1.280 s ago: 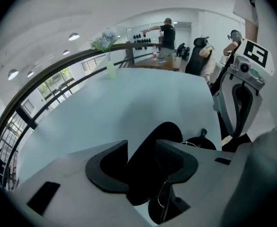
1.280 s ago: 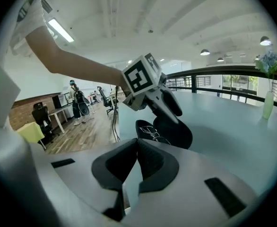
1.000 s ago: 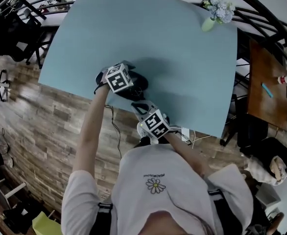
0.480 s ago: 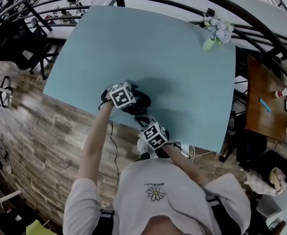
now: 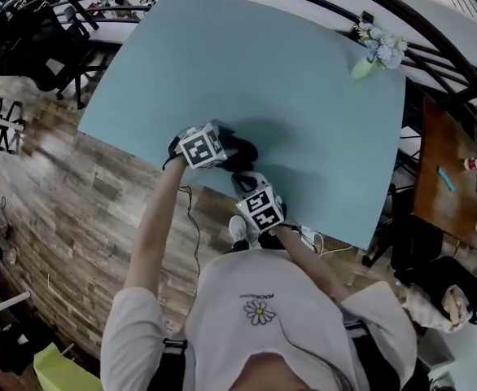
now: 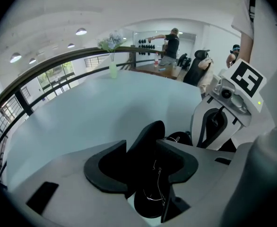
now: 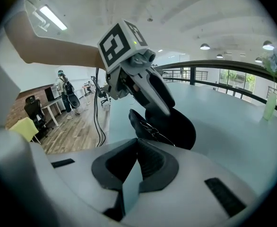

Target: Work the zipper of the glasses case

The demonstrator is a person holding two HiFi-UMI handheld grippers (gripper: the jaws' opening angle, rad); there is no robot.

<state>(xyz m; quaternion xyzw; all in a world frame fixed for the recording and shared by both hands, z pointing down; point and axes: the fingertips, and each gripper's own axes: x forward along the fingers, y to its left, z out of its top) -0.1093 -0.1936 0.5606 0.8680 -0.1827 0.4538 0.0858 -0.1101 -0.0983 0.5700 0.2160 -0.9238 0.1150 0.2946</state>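
The black glasses case (image 5: 237,150) lies near the front edge of the pale blue table (image 5: 263,63). My left gripper (image 6: 145,150) comes down on it from above, its jaws clamped on the case (image 6: 150,136). Thin wire shows inside the case. From the right gripper view the case (image 7: 176,129) stands partly open under the left gripper (image 7: 143,82). My right gripper (image 7: 138,152) sits just short of the case's near end, shut, with nothing visible between its pads. In the head view it (image 5: 253,187) is at the table's edge.
A green vase of flowers (image 5: 375,51) stands at the table's far right corner. A railing curves behind the table. A brown table with a bottle (image 5: 450,169) is at the right, and cables (image 5: 191,218) trail on the wooden floor. People stand far off (image 6: 169,46).
The head view has shifted, so the table sits differently in the picture. Both grippers stay at the case, the left still clamped on it.
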